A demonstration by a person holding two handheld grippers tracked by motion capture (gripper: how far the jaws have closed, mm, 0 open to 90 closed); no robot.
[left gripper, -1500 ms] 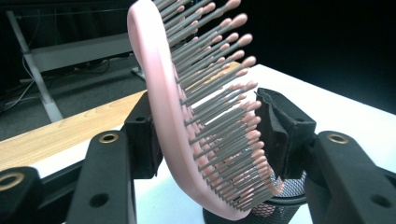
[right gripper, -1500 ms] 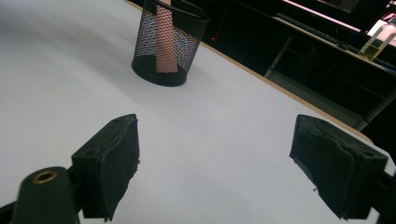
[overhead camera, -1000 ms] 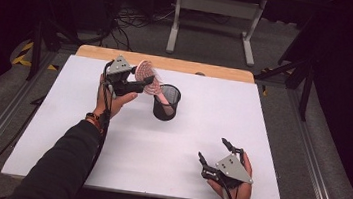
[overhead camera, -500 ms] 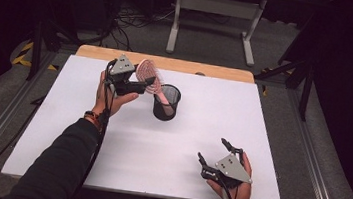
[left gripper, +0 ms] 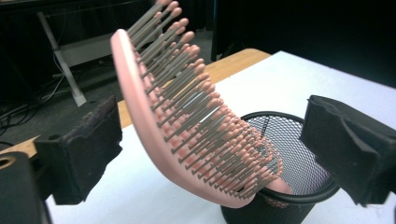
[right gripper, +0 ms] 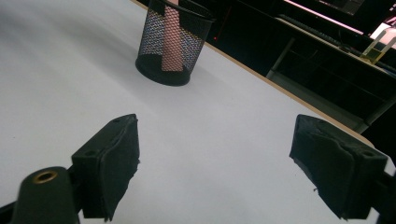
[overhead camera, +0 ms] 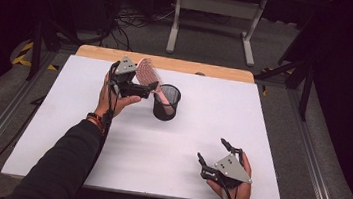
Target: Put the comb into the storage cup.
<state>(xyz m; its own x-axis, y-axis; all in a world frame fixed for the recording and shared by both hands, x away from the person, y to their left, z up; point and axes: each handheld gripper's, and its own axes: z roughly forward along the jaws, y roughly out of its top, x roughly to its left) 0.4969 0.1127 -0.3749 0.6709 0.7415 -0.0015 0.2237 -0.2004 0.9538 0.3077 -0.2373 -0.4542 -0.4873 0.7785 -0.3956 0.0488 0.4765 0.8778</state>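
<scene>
A pink hairbrush [overhead camera: 148,75] is seen standing in a black mesh cup [overhead camera: 166,102] on the white table [overhead camera: 159,148]. The handle end is down inside the cup, and the head with the bristles sticks up and leans back over the rim toward the left gripper [overhead camera: 141,89]. In the left gripper view, the brush [left gripper: 187,126] is seen between the two black pads, but it is not touched by either one (there is a clear gap on each side). The jaws of the left gripper have just been opening, and they are now spread wide with the brush standing free between them. The brush is held up by the cup [left gripper: 289,186] alone.

The left gripper is held in the person's left hand [overhead camera: 114,97], just beside the cup, near the far side of the table. A dark sleeve [overhead camera: 56,166] is seen coming in from the bottom edge.

The right gripper [overhead camera: 215,157] is held in the right hand [overhead camera: 232,186] near the front right part of the table, well apart from the cup. Its jaws are spread wide too, and nothing is held between them. In the right gripper view, bare white table [right gripper: 196,140] is seen between the pads, and the cup [right gripper: 172,42] is seen farther off with the pink handle [right gripper: 172,39] showing through the mesh.
</scene>
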